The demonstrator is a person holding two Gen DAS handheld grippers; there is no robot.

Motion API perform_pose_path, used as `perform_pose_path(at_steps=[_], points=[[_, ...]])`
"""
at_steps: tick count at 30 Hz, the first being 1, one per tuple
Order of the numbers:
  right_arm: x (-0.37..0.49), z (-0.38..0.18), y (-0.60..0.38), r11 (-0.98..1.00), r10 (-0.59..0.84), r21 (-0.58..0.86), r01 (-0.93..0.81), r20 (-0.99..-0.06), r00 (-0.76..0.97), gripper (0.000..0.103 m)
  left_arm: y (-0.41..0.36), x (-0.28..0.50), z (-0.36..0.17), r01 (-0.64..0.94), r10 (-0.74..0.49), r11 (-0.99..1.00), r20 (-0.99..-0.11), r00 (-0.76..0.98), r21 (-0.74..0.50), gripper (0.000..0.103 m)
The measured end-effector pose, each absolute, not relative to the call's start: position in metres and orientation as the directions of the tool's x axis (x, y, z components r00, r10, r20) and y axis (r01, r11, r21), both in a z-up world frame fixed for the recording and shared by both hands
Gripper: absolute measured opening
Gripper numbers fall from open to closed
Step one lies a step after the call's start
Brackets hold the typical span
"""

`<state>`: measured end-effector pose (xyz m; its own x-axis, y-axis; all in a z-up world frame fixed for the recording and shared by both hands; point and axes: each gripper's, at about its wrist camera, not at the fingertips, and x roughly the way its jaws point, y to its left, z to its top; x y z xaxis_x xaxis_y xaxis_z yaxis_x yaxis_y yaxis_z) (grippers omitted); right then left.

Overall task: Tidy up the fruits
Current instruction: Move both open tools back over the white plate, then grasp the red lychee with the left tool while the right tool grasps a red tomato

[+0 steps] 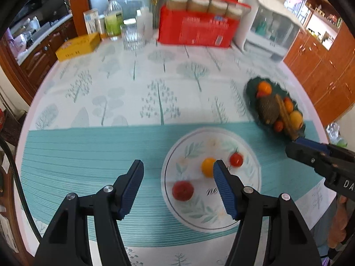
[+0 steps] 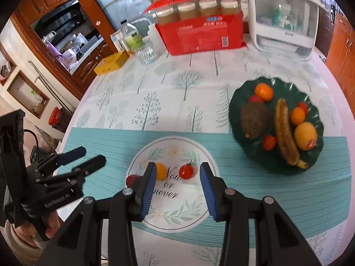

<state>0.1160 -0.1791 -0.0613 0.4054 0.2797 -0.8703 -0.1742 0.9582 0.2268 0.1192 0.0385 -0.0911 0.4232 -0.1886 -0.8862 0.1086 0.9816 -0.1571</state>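
Observation:
A white floral plate (image 1: 250, 173) (image 2: 199, 153) lies at the table's near side. It holds a red tomato (image 1: 236, 159) (image 2: 186, 171), a yellow fruit (image 1: 208, 167) (image 2: 160, 171) and a red fruit (image 1: 182, 190) (image 2: 131, 179). A dark green leaf plate (image 1: 251, 88) (image 2: 241, 97) at the right holds oranges, small tomatoes, a brown banana (image 2: 285, 130), a rough brown fruit (image 2: 254, 119) and a yellow kiwi (image 2: 305, 135). My left gripper (image 1: 177, 166) is open and empty above the white plate's left edge. My right gripper (image 2: 176, 167) is open and empty over the white plate, near the tomato.
At the back stand a red box of jars (image 1: 195, 31) (image 2: 199, 33), a white cabinet (image 1: 266, 22) (image 2: 286, 22), a glass (image 1: 133, 37) (image 2: 147, 54), bottles and a yellow box (image 1: 77, 45) (image 2: 111, 63). Wooden cabinets are at the right.

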Motion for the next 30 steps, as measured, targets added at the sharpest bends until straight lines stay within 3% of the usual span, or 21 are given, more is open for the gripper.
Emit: perform_pose_path(at_steps=[16,26,30], points=[[0.123,-0.138,-0.165,0.969,0.245,0.231,-0.082,-0.918,0.31,0.041,0.026,0.124,-0.173,0.174,-0.259,0.96,-0.927,0.27,-0.218,0.064],[0.137,-0.157,-0.156,0.976,0.216,0.203,-0.075,-0.929,0.301,0.041,0.027,0.129,-0.187,0.172,-0.275,0.956,-0.927,0.256,-0.237,0.055],[0.144,-0.163,-0.152,0.98,0.197,0.18,-0.083,-0.934,0.299,0.035,0.026,0.131,-0.19,0.175,-0.28,0.954,-0.928,0.247,-0.242,0.047]])
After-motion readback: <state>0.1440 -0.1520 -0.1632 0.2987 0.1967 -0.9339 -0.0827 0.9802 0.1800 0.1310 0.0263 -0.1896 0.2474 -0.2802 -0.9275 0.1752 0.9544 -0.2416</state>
